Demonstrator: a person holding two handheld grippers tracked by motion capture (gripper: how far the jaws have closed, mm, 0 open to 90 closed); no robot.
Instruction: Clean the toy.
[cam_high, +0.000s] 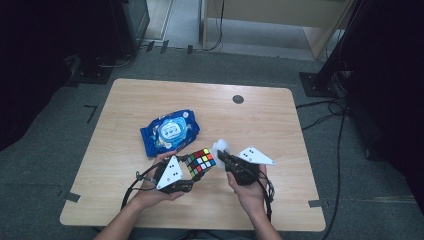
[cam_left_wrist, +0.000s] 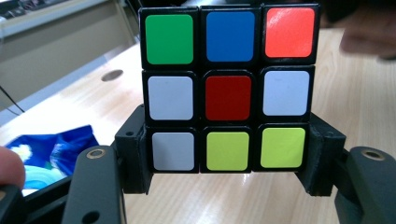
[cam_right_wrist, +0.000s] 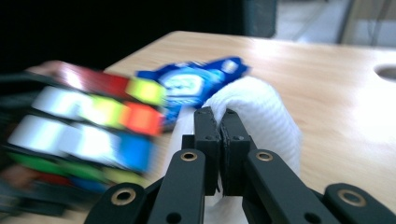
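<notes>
Scrambled cube (cam_left_wrist: 228, 88) held aloft — white wipe (cam_right_wrist: 261, 116) just beside.

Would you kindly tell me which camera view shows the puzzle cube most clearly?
The left gripper view: the puzzle cube sits sharp and face-on, clamped at its bottom row between the left gripper jaws, all nine stickers readable. In the high view the cube is small between the two grippers. In the right gripper view it is a motion-blurred smear.
</notes>
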